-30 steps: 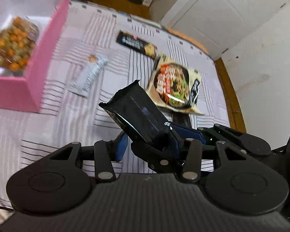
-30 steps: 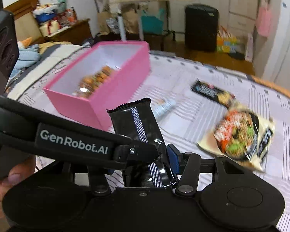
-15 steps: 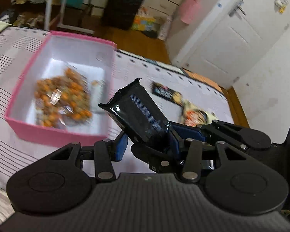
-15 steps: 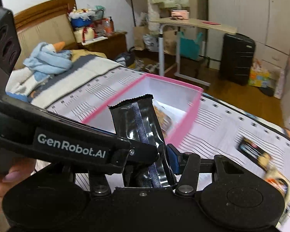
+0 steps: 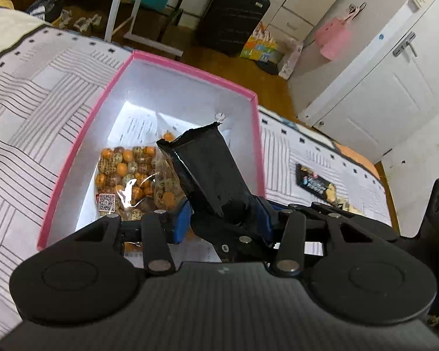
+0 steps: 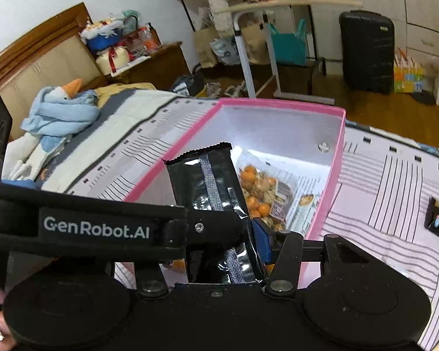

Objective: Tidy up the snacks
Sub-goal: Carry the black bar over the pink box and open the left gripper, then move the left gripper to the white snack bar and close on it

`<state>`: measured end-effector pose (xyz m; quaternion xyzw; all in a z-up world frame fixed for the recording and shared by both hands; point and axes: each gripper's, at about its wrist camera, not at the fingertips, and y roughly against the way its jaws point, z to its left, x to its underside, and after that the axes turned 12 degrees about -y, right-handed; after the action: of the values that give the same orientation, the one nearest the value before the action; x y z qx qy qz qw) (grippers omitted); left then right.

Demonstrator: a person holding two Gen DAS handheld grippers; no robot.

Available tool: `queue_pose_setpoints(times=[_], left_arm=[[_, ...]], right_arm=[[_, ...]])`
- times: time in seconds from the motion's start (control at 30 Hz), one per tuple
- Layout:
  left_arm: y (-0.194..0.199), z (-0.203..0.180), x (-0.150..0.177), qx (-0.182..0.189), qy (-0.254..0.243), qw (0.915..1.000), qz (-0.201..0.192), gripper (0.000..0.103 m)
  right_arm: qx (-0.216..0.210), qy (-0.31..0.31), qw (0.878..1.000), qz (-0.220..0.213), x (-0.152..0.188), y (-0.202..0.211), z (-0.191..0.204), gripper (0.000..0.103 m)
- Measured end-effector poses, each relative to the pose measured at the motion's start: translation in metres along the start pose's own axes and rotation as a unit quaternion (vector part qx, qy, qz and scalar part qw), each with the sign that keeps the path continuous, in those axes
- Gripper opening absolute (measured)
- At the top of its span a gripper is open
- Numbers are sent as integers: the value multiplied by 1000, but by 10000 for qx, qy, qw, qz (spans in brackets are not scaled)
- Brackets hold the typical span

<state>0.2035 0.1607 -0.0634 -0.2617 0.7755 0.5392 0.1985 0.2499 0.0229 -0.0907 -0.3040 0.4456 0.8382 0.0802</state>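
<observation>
Nearest to us, the black packet (image 5: pixel 207 172) stood up between the blue pads of the left tongs (image 5: pixel 222 219), leaning away and to the left, its crimped top edge out over the pink box (image 5: pixel 187 67). One finger of the right tongs (image 6: pixel 222 248) crossed in at the packet's foot in the left wrist view, so we could not tell whether the left tongs were really pinching it or only set narrowly around it. In the right wrist view the packet stood upright and deep between the right tongs, their right blue pad pressed to its edge: they were closed on it. Just beyond and below lay the clear bag of orange snacks (image 5: pixel 125 172), on the white floor of the box and toward its near end. The far half of the floor showed only a printed paper. The far wall and both pink side rims stood above the bag. To the right of the box, well apart from it on the striped bedspread (image 5: pixel 29 122), lay a dark packet (image 5: pixel 316 181). Past the bed edge we saw wooden floor, a black suitcase (image 5: pixel 231 14) and a white door (image 5: pixel 395 93).
</observation>
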Motion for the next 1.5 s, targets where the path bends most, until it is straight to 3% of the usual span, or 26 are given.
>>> queue_pose_setpoints(times=[0.3, 0.57, 0.77, 1.23, 1.5], left_arm=[[-18, 5, 13, -92, -31, 9998, 149, 53], [12, -4, 16, -204, -221, 9995, -11, 57], [46, -31, 19, -228, -671, 9975, -9, 61], [90, -123, 41, 185, -1757, 9842, -93, 65], [64, -167, 61, 379, -2264, 9733, 16, 67]], right_arm=[[431, 405, 9982, 10, 10, 2, 11, 68], [730, 739, 9946, -69, 18, 42, 22, 71], [989, 813, 9917, -102, 31, 81, 23, 75], [1116, 629, 9902, -565, 62, 205, -25, 76], [1532, 239, 9844, -828, 102, 234, -90, 77]])
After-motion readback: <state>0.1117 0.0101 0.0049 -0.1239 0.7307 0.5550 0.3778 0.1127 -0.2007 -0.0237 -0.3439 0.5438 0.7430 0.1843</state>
